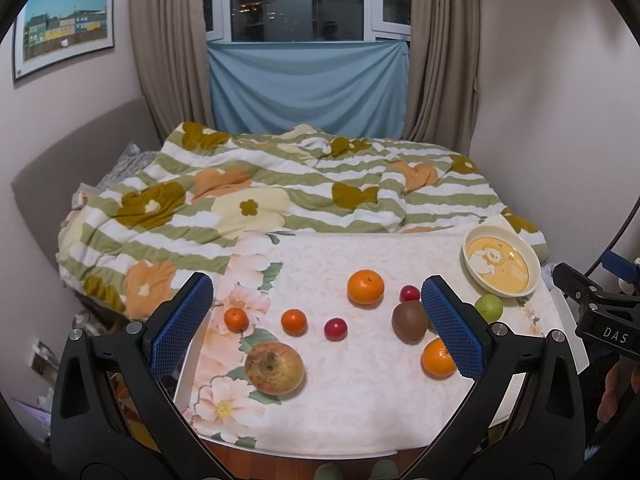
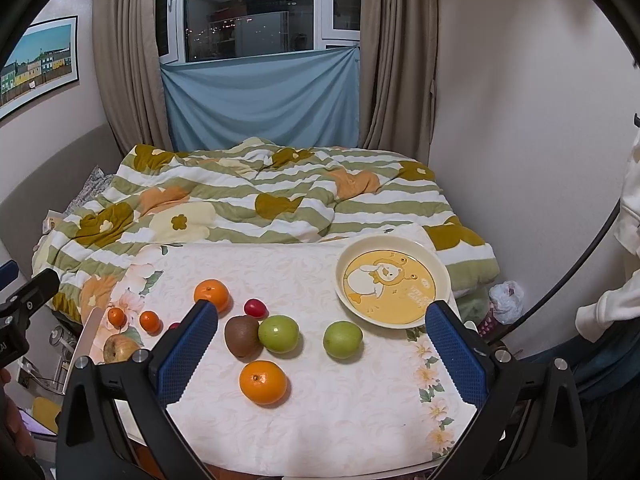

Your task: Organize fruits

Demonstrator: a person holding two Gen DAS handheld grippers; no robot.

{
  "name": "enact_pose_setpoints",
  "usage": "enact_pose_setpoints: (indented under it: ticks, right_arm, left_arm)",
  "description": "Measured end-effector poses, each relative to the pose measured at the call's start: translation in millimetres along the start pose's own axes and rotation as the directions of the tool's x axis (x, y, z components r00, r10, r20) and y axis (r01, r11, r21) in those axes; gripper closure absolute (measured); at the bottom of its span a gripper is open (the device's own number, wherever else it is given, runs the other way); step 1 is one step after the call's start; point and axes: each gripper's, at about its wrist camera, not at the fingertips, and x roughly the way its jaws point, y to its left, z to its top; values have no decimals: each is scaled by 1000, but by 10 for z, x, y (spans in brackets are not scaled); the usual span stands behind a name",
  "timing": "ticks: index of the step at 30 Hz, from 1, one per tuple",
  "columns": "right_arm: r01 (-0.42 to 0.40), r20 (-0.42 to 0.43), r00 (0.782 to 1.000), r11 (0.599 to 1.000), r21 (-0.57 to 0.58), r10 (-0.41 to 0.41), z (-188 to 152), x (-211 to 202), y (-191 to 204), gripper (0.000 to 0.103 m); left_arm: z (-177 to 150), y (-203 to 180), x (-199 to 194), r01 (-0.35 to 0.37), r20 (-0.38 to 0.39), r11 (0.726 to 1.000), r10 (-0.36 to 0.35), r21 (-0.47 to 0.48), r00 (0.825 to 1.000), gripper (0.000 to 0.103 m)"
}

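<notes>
Left claw (image 1: 318, 322) and right claw (image 2: 322, 344) both gape wide, holding nothing.

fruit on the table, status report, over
Left tongs open, empty; right tongs open, empty. Round cream plate with yellow cartoon centre empty, all fruit loose on the floral cloth. Nothing in the way.

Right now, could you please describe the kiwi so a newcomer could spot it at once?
Start at the yellow cartoon plate on the flowered tablecloth. Nearer and to its left, the kiwi touches a green fruit. It is the only brown, fuzzy, egg-shaped fruit.
</notes>
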Motion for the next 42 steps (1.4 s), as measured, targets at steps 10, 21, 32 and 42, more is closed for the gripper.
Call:
enact_pose_setpoints:
  ticks: [10, 21, 32, 42]
  right_arm:
    - [-5, 14, 1000, 1000, -1, 5, 17, -1, 82, 0]
    - [-23, -103, 994, 1000, -2, 23, -326, 510, 289, 0]
    - [-43, -193, 980, 999, -20, 38, -904, 1047, 504, 0]
    - [-37, -243, 970, 999, -23, 30, -1135, 1359, 560, 0]
  left_arm:
    - [-26, 130, 44, -7, -5, 1000, 7, 0, 1000, 0]
    - [-474, 447, 627, -33, -161, 999, 35, 19, 986, 0]
    - [-1029, 553, 1263, 6, -273, 998, 11, 60, 962, 0]
    - [-1310, 555, 1648, 44, -354, 998, -29, 35, 935, 4]
